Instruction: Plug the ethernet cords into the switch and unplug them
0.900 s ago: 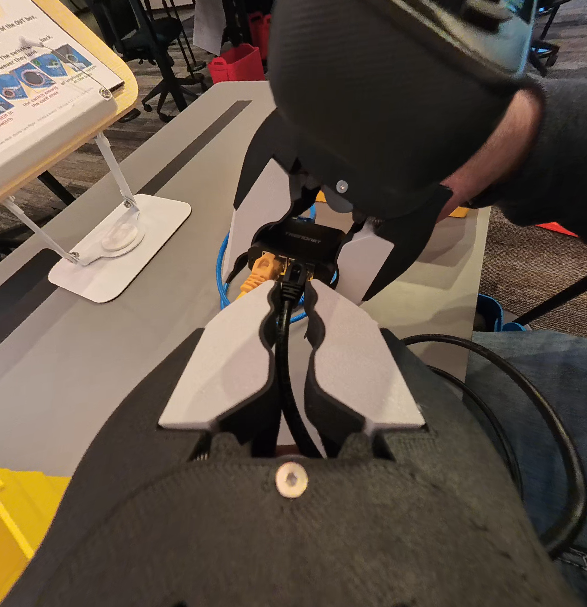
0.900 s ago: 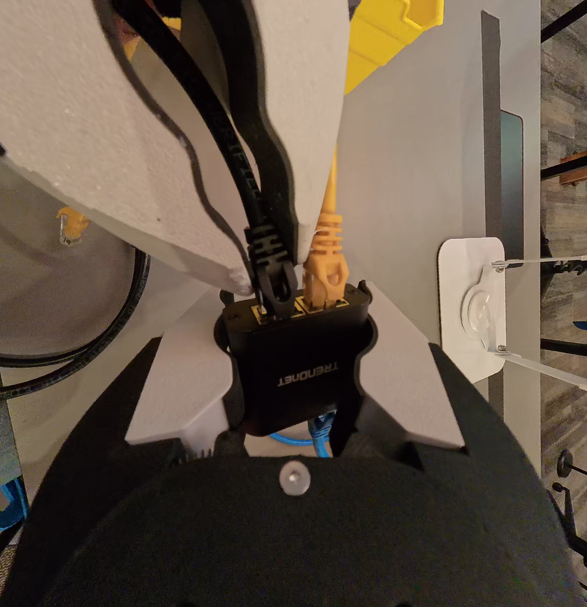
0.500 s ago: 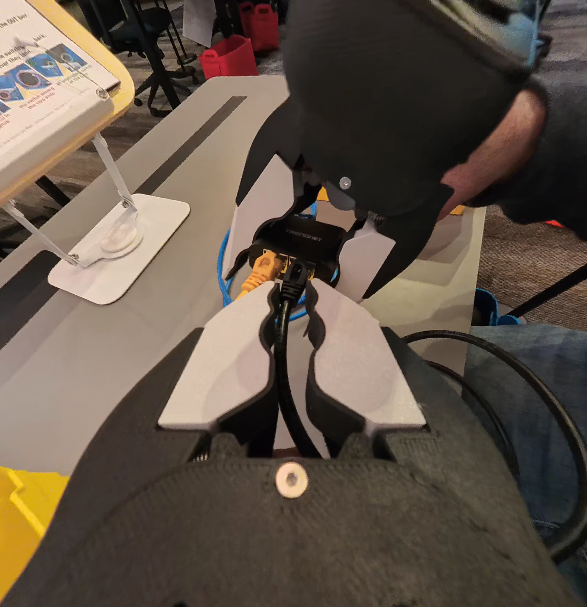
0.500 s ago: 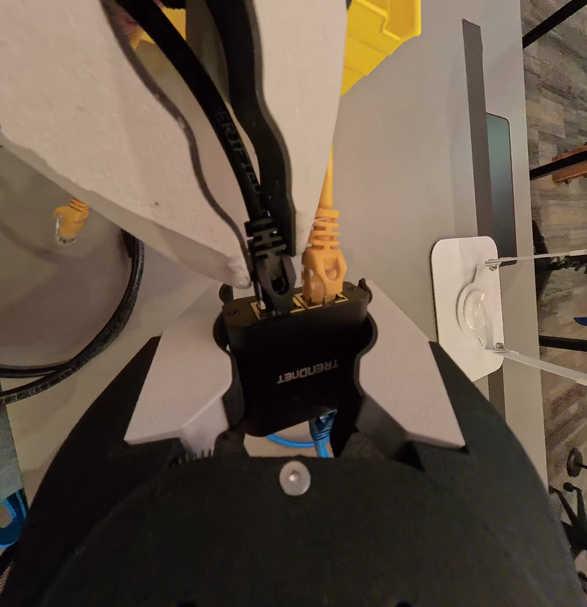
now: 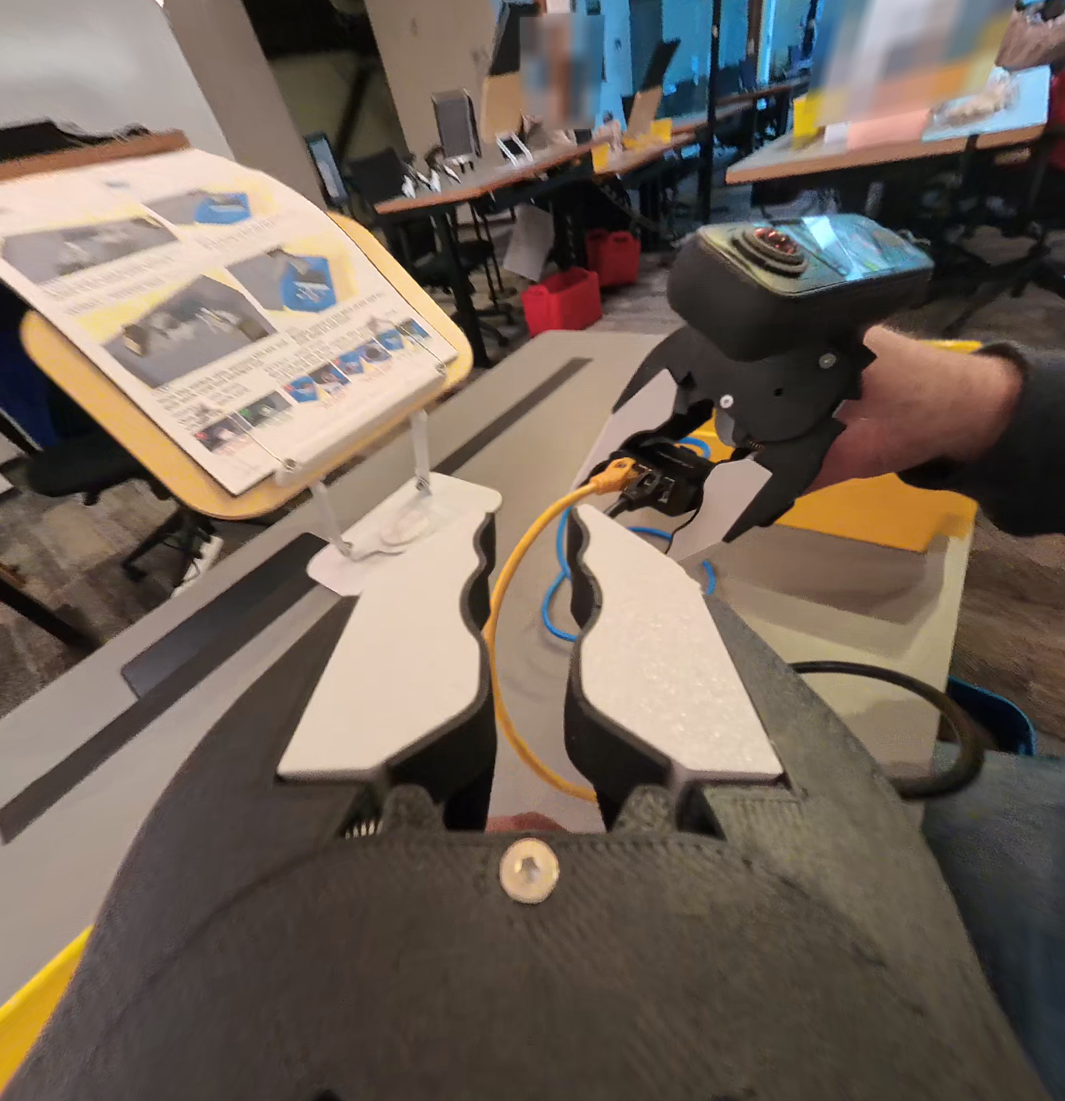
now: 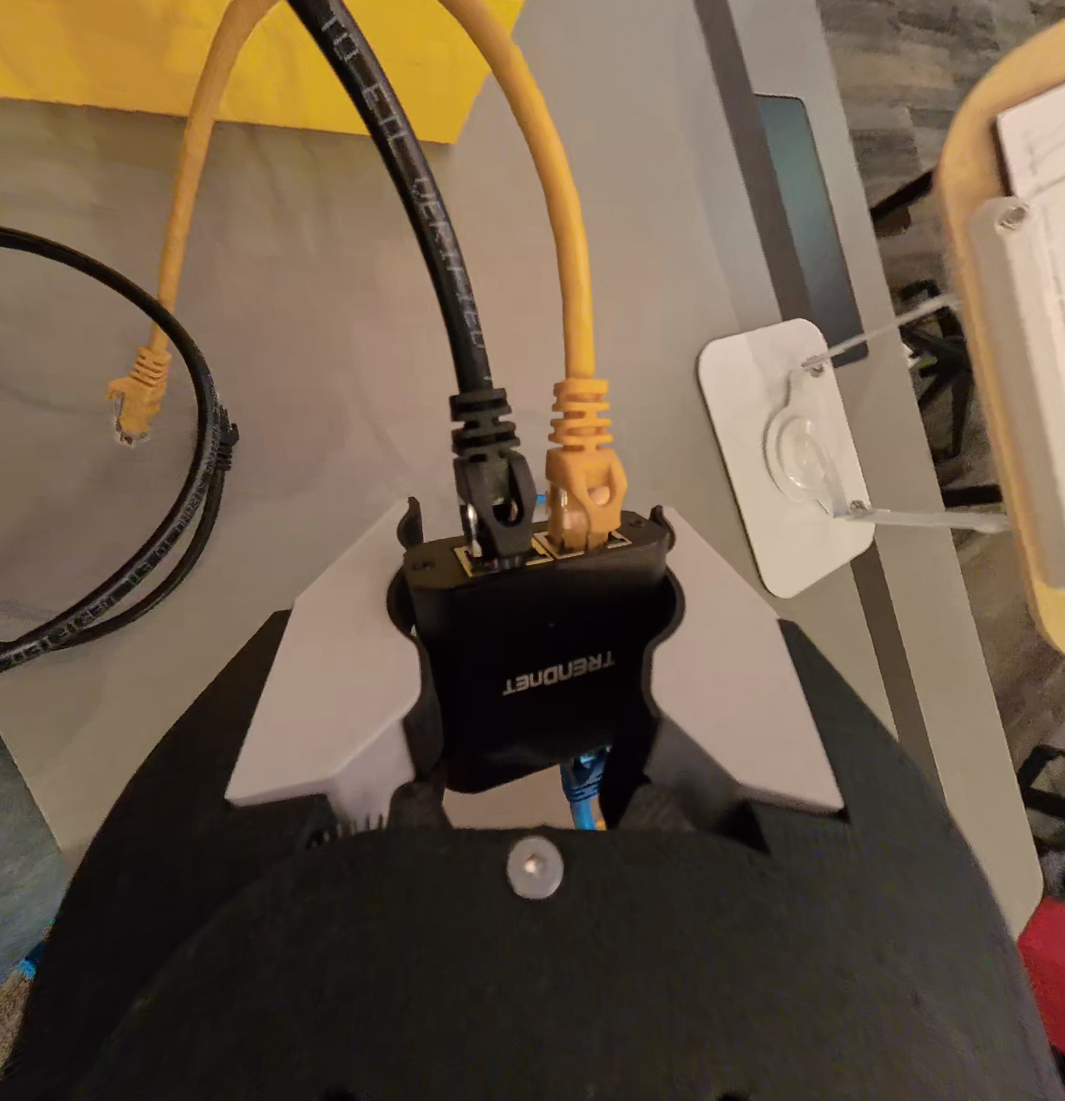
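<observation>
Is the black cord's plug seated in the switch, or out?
In: the black plug sits in a port of the switch, beside the yellow plug; full latching cannot be told.

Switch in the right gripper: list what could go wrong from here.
1. The black plug looks tilted in its port on the switch, so it may not be latched and could slip out.
2. The yellow cord runs between the open jaws of the left gripper, so closing or moving could snag it.
</observation>
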{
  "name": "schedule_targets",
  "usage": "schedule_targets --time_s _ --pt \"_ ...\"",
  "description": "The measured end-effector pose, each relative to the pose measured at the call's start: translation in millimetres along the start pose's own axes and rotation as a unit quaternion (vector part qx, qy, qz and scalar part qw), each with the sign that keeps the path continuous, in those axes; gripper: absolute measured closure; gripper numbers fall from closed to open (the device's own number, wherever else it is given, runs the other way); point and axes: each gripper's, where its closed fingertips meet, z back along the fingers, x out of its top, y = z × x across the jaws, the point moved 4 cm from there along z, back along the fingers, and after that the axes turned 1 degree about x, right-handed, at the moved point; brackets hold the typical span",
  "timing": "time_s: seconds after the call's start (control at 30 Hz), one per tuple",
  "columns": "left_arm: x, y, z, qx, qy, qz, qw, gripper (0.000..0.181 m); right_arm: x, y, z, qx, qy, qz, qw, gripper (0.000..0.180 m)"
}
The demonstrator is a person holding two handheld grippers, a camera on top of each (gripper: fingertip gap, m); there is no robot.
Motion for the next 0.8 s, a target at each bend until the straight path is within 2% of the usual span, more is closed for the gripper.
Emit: schedule_targets --time_s 0.13,0.3,0.5,0.63,0.8 --pt "21 15 20 0.035 -0.044 0.001 0.998 0.158 -1 -36 26 -0.043 -0.014 -0.055 0.997 0.104" --pt "35 30 36 0.052 -0.065 0.014 0.996 0.16 6 -97 83 -0.113 -0.041 -0.11 0.987 0.104" --pt "31 34 35 0.054 -0.06 0.022 0.997 0.161 21 -168 164 -0.163 -0.117 -0.188 0.961 0.104" --pt "27 35 32 0.05 -0.056 0.027 0.997 0.162 18 -203 215 -0.204 -0.154 -0.229 0.939 0.104" --pt "20 37 28 0.045 -0.05 0.037 0.997 0.162 -6 -224 247 -0.239 -0.164 -0.267 0.919 0.104"
